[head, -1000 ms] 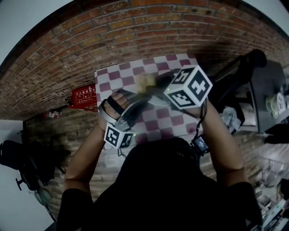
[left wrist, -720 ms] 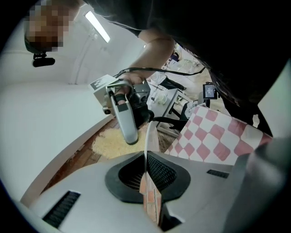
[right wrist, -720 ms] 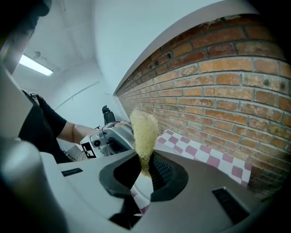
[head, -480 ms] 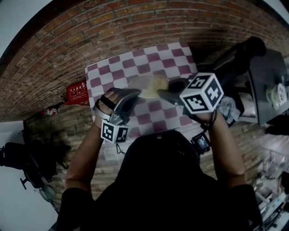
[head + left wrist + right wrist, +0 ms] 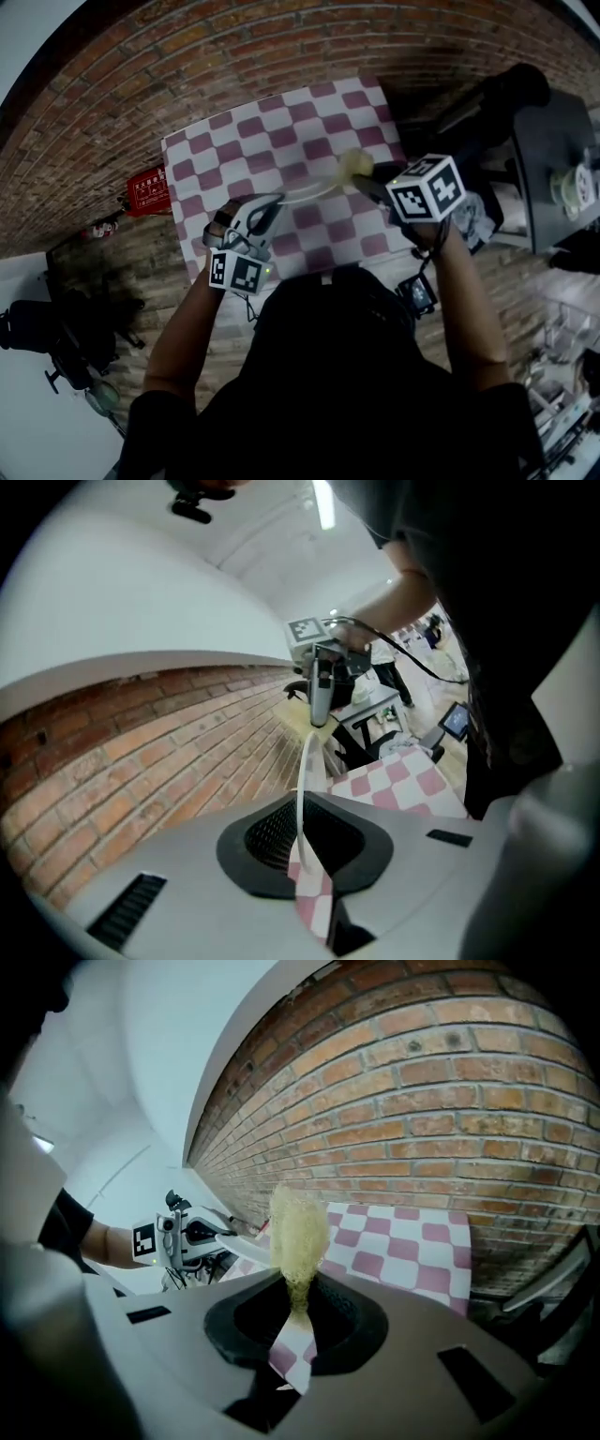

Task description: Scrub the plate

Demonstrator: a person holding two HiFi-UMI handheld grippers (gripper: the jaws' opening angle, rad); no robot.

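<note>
Where red brick wall point(image 5: 216, 56) meets pink-and-white checked tabletop point(image 5: 234, 141) —
left tongs point(image 5: 305, 855) pinch a thin white plate point(image 5: 302, 771), right tongs point(image 5: 298, 1326) clamp a yellow fibrous scourer point(image 5: 298, 1222).

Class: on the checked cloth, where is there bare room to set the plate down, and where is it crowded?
Crowded: the middle of the cloth, where the left gripper holds the plate and the right gripper holds the scrubber. Bare: the far part along the brick wall, and the near strip between the grippers.

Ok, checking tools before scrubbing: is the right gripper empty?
No, the right gripper is shut on a yellow scrubber that sticks up from between its jaws.
</note>
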